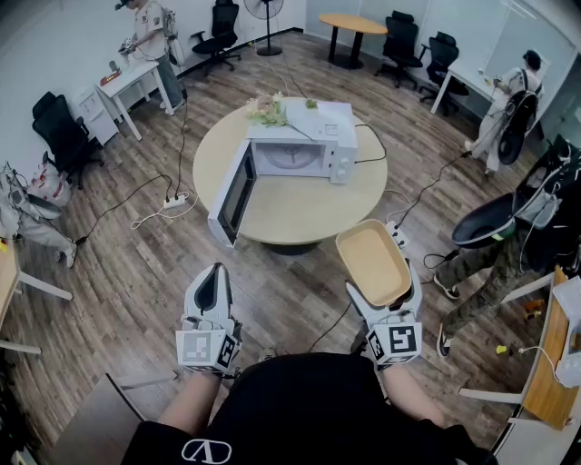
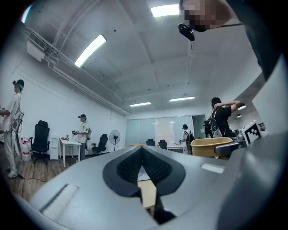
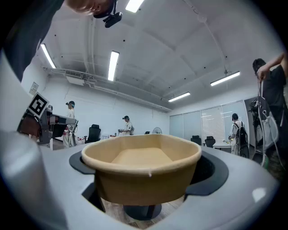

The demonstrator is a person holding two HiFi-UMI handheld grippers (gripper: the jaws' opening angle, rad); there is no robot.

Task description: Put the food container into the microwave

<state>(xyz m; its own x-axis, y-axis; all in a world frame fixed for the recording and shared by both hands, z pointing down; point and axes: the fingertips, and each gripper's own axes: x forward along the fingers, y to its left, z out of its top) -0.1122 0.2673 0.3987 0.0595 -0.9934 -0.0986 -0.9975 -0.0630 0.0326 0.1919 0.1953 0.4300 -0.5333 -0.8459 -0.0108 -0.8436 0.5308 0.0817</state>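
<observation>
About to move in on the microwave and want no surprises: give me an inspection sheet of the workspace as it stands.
Surface: round table, its top bare in front of the microwave.
Job's things: microwave on the table, its door swung wide open; food container held in the air short of the table, empty inside.
Clutter: flowers beside the microwave; paper sheet on its roof.
Tools: left tool shut, holding nothing; right tool shut on the food container.
Cables: cord runs from the table's right side to the floor; power strip on the floor left of the table.
Surroundings: office chairs, fan, people standing at desks.
</observation>
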